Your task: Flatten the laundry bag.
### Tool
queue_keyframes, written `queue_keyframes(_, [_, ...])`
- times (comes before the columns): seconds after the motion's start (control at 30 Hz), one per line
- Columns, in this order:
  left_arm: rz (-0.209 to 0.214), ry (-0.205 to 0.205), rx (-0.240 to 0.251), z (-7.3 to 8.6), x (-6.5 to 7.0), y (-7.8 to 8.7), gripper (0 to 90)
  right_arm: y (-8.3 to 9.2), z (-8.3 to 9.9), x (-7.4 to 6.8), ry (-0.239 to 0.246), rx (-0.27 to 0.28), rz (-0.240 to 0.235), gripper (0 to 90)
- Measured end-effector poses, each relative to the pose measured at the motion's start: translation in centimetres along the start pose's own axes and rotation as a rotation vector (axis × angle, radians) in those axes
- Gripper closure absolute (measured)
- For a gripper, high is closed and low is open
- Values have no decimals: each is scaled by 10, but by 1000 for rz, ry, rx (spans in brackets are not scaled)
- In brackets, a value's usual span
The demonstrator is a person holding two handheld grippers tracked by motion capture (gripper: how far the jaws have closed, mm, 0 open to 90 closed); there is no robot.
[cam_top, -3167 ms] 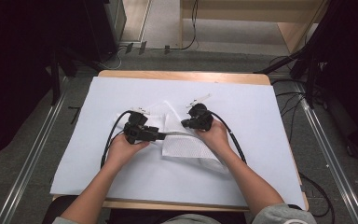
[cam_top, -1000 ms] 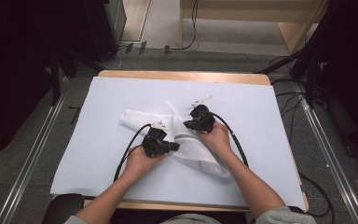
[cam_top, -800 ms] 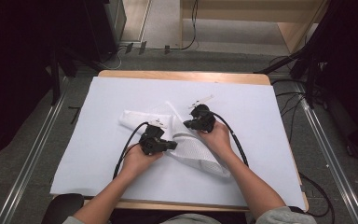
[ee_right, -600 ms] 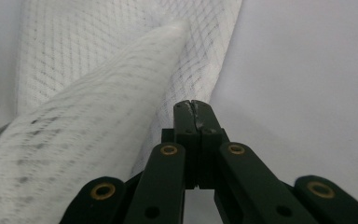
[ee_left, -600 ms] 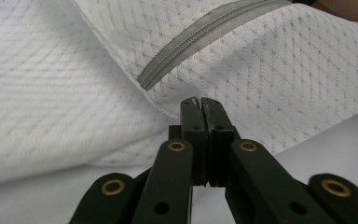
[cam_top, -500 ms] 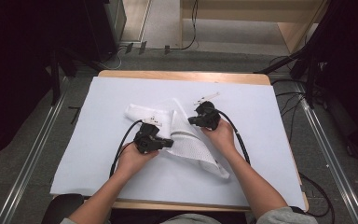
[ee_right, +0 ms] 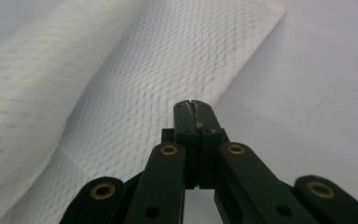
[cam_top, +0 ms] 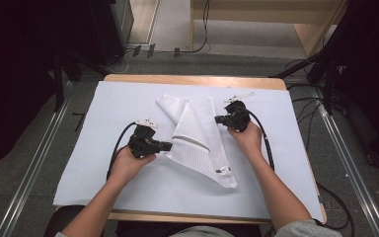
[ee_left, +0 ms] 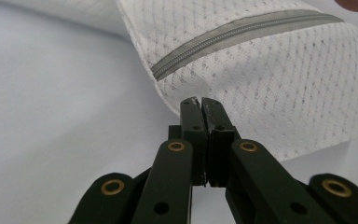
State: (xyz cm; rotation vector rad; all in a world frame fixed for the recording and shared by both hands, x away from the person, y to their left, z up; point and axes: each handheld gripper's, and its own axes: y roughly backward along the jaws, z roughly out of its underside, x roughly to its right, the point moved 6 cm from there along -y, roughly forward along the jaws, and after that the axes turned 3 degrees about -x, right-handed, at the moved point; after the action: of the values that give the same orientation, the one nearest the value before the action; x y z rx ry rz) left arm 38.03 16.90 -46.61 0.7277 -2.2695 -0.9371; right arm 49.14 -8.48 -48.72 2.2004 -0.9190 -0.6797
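A white mesh bag (cam_top: 197,138) with a grey zipper (cam_top: 190,140) lies spread in the middle of the white-covered table (cam_top: 94,113). Its far part is folded into a point. My left gripper (cam_top: 168,146) is at the bag's left edge, pointing right. In the left gripper view its jaws (ee_left: 200,100) are pressed together right at a corner of the mesh (ee_left: 270,84), below the zipper (ee_left: 242,32). My right gripper (cam_top: 217,119) is at the bag's far right edge, pointing left. Its shut jaws (ee_right: 193,102) meet the mesh edge (ee_right: 135,79).
A wooden table edge (cam_top: 192,80) shows beyond the white cover. Metal rails (cam_top: 34,163) run along the floor on both sides. Cables (cam_top: 269,148) trail from each gripper. Bare cover lies to the left, to the right and in front of the bag.
My hands have drawn apart: the left gripper went left, the right gripper went right and farther back. The bag has opened out between them from a bunched fold.
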Motion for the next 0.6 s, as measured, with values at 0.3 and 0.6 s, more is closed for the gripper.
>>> queue_keyframes(0.3, [-30, 13, -26, 16, -11, 13, 900, 8, 5, 22, -38, 6, 39, 900])
queue_keyframes(0.6, [-63, 48, -25, 31, -19, 24, 897, 10, 4, 37, -63, 15, 60, 900])
